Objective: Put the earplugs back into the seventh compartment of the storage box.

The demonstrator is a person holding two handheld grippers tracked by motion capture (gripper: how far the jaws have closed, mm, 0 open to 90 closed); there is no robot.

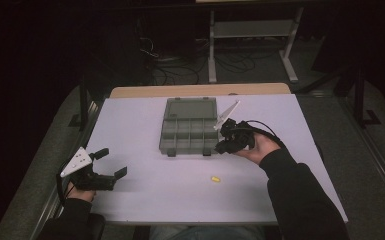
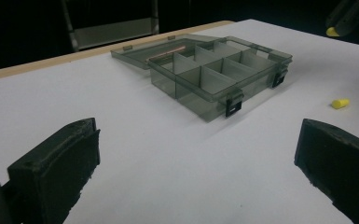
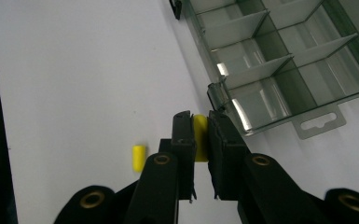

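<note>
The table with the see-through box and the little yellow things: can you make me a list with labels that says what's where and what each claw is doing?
Table: white flat tabletop
Box: smoky clear plastic compartment box, lid open and lying flat behind it, compartments look empty
Loose piece: small yellow cylinder-shaped plug lying on the table in front of the box
Held piece: second small yellow plug, pinched in the right claw
Right claw: shut on the held plug, by the box's near right corner
Left claw: open, holding nothing, near the table's left edge
</note>
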